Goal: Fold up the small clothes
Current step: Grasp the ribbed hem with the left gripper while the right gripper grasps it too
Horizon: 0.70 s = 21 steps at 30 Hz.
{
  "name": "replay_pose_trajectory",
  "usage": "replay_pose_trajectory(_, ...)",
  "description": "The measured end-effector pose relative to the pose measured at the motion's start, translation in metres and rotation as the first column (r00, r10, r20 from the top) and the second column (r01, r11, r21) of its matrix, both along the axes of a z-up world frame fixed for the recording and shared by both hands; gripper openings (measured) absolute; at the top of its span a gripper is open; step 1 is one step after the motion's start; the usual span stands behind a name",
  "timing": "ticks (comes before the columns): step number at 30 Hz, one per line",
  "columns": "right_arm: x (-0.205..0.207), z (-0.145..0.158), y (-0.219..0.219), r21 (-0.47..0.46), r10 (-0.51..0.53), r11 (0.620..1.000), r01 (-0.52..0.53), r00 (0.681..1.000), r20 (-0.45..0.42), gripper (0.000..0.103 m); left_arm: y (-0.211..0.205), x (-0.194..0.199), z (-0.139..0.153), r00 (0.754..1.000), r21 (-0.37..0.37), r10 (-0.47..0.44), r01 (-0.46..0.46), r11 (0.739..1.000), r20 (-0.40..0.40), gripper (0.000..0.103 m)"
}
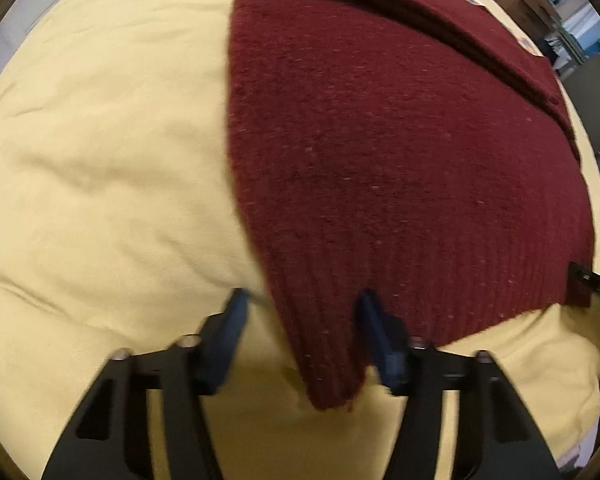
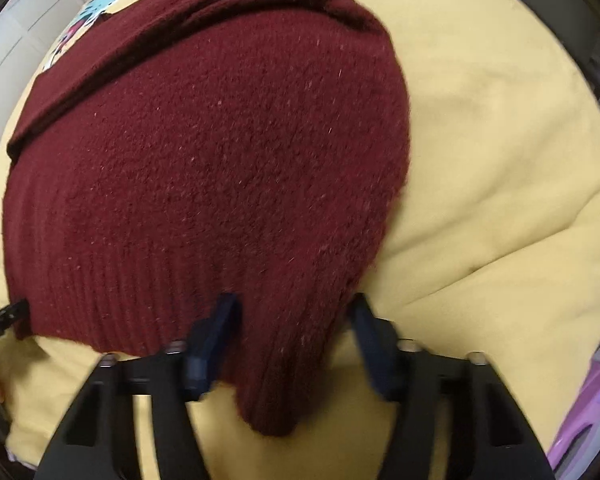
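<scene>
one dark red knitted sweater [image 1: 400, 152] fills most of both views, lying flat on a pale yellow cloth [image 1: 100, 160] that covers the whole work surface. its sleeves [image 2: 148, 40] look already folded in across the far end of the body, so i judge the first folds done; the body itself is not yet folded over, and that lengthwise fold from the ribbed hem [image 1: 440, 292] toward the far end is what seems left.

nearest me is the hem, and i have one tool at each of its two near corners. my left gripper [image 1: 302, 336] straddles the hem's left corner, which hangs down between its blue fingers [image 1: 230, 332] as a bunched point; one finger is on top of the knit, the other sits on the yellow cloth beside it. my right gripper [image 2: 294, 336] straddles the right corner the same way, with knit filling the gap. both sets of jaws are partly drawn in around the fabric, but with the blur i cannot tell whether the pads are truly pinching it or only bracketing it.
</scene>
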State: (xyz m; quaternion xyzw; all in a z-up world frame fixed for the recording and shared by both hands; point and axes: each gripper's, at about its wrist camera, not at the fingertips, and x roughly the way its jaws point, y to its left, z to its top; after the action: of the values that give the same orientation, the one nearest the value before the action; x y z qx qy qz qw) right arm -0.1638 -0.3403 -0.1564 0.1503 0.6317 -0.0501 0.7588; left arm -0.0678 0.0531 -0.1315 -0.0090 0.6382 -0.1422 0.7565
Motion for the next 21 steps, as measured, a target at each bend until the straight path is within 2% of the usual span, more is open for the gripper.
replay_pose_trajectory(2, 0.0, -0.001, 0.003, 0.019, 0.022, 1.0, -0.022, 1.0, -0.007, 0.021, -0.004, -0.001, 0.002, 0.999, -0.033, -0.029, 0.028, 0.999, -0.014, 0.014)
replay_pose_trajectory(4, -0.001, 0.001, 0.008, 0.047, 0.041, 0.998, -0.041, 0.999, -0.002, 0.014, -0.008, -0.002, 0.004, 0.999, -0.043, -0.049, 0.048, 0.998, -0.017, 0.011)
replay_pose_trajectory(8, -0.001, 0.014, 0.009, 0.055, 0.059, 0.997, -0.06, 0.998, 0.02, 0.013, -0.006, 0.002, 0.02, 0.998, -0.087, -0.062, 0.061, 0.994, -0.002, 0.009)
replay_pose_trajectory(15, 0.012, 0.063, -0.011, 0.08, 0.021, 0.996, -0.033, 0.99, 0.143, 0.012, 0.005, 0.028, 0.075, 0.995, -0.181, -0.04, 0.056, 0.982, 0.09, 0.009)
replay_pose_trajectory(18, 0.024, 0.081, -0.019, 0.077, 0.008, 0.997, -0.023, 0.981, 0.193, 0.012, 0.005, 0.047, 0.093, 0.991, -0.191, -0.025, 0.05, 0.98, 0.132, 0.009)
replay_pose_trajectory(21, 0.054, 0.103, -0.026, 0.067, 0.003, 0.998, -0.02, 0.971, 0.239, 0.012, 0.009, 0.061, 0.111, 0.984, -0.214, -0.002, 0.04, 0.976, 0.176, 0.009)
